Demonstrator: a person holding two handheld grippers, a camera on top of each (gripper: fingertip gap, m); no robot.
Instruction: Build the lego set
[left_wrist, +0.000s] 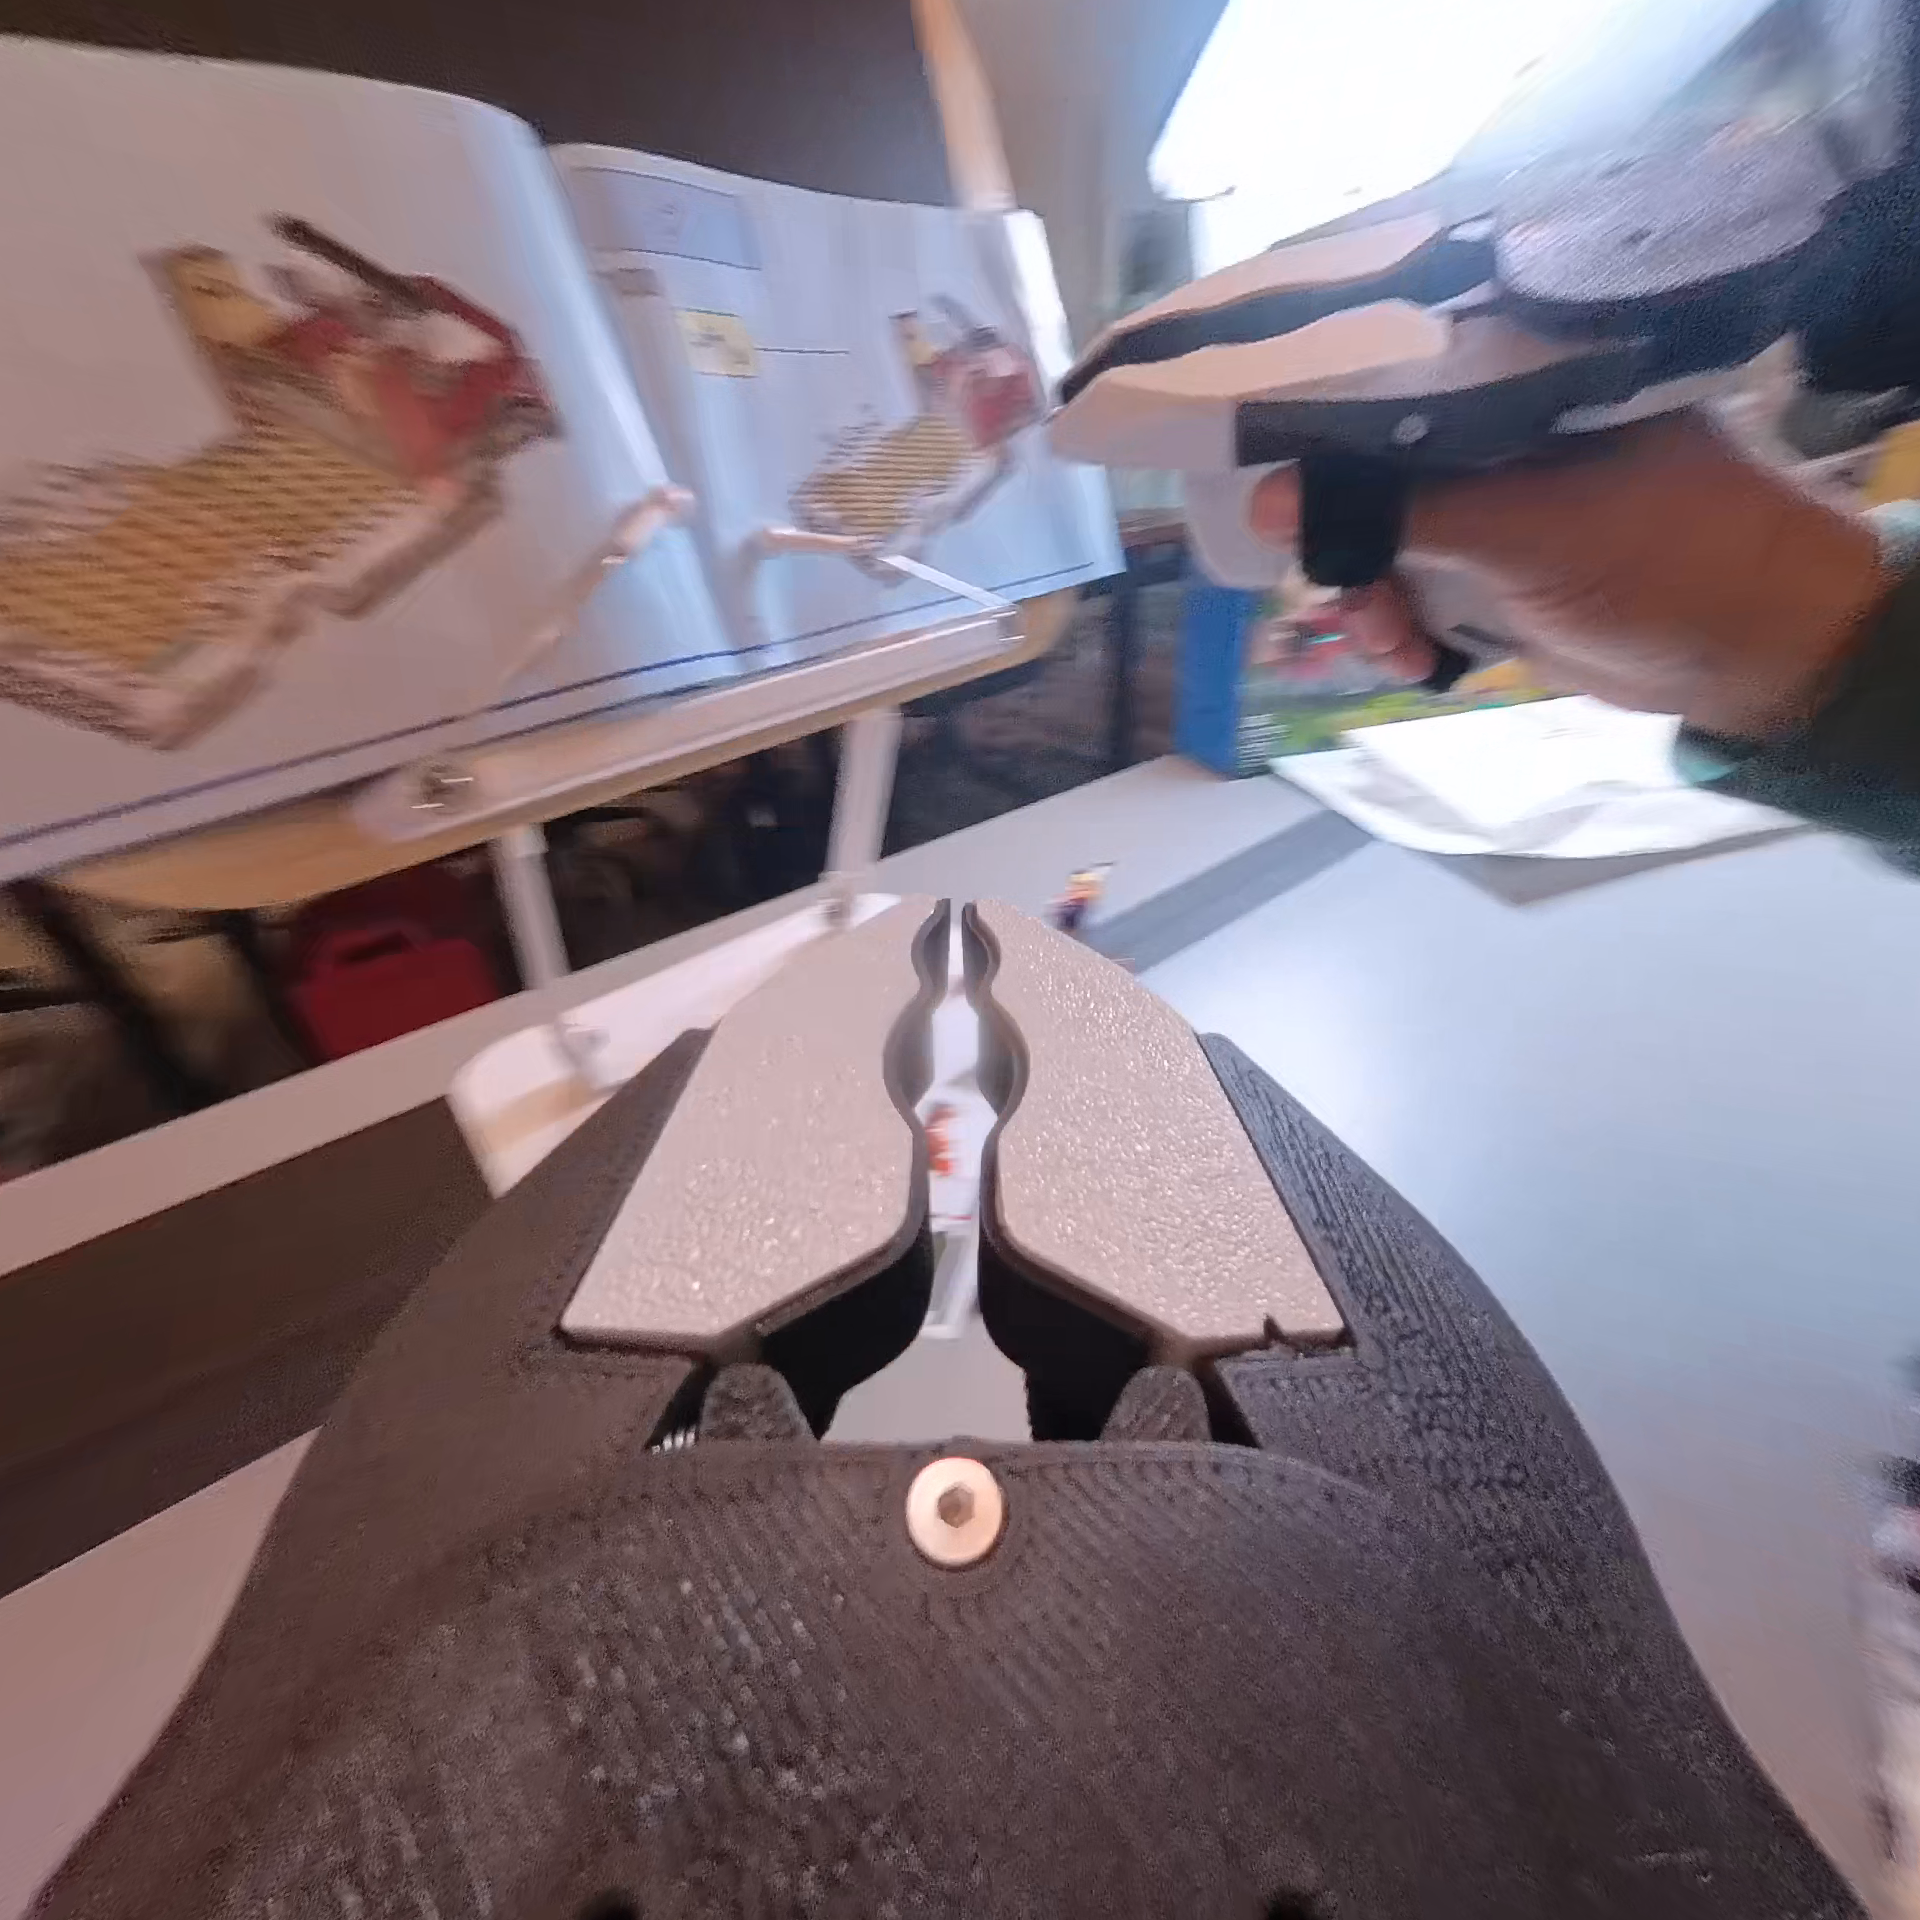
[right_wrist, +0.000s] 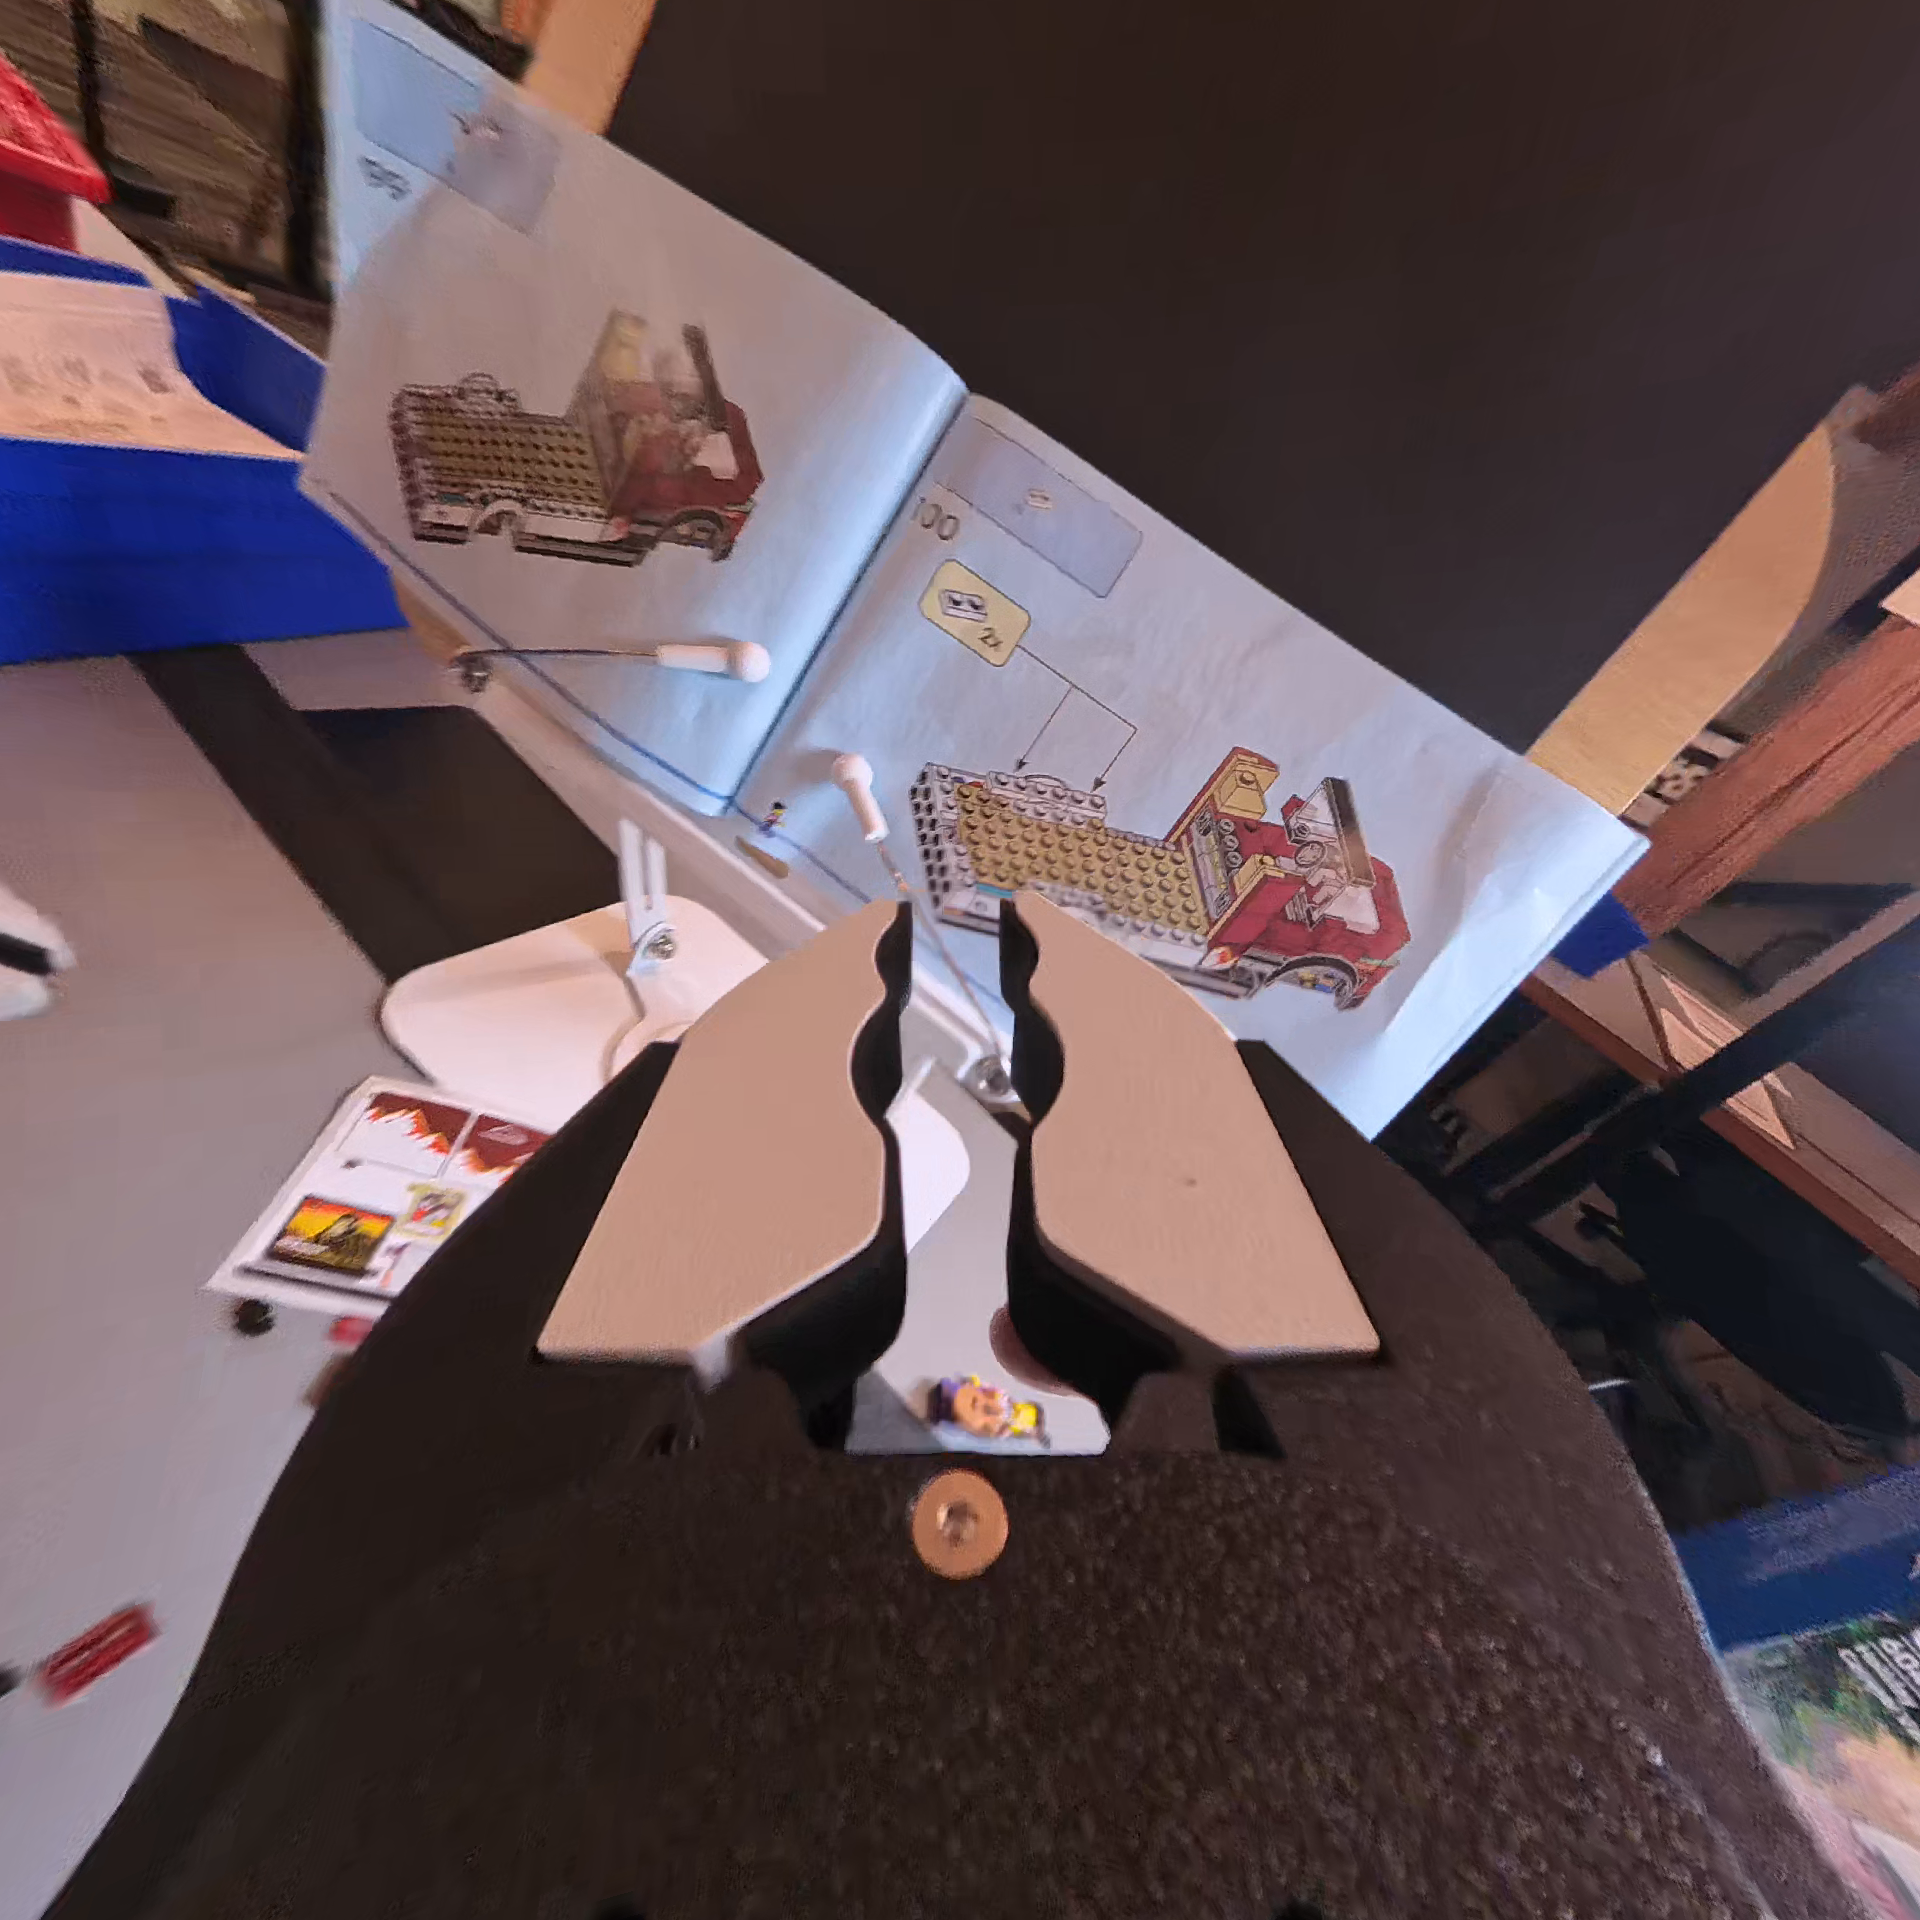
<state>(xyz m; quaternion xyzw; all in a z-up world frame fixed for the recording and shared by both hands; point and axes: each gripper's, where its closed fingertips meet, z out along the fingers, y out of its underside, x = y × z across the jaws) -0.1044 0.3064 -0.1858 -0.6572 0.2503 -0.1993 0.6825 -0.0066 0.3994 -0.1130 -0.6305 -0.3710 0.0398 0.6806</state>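
Lego instruction booklet (right_wrist: 1091, 665) stands open on its stand; both grippers, left (left_wrist: 956, 914) nearly closed, right (right_wrist: 956, 914) slightly open, seemingly hold nothing; next, fetch 2 bricks.

Looks like a workshop or hobby room: a pale grey counter (right_wrist: 156, 935) with an instruction booklet (right_wrist: 810, 540) propped on a white stand (right_wrist: 561, 997), wooden shelving (right_wrist: 1766, 748) at right, a blue box (right_wrist: 156, 540) upper left.

- Booklet (right_wrist: 852, 582): pale blue pages, drawings of a red truck with a tan studded bed.
- Stand (right_wrist: 499, 997): white.
- Table (left_wrist: 1558, 1091): light grey.
- Gripper (right_wrist: 956, 914): black body, grey pads.
- Box (right_wrist: 156, 540): blue.
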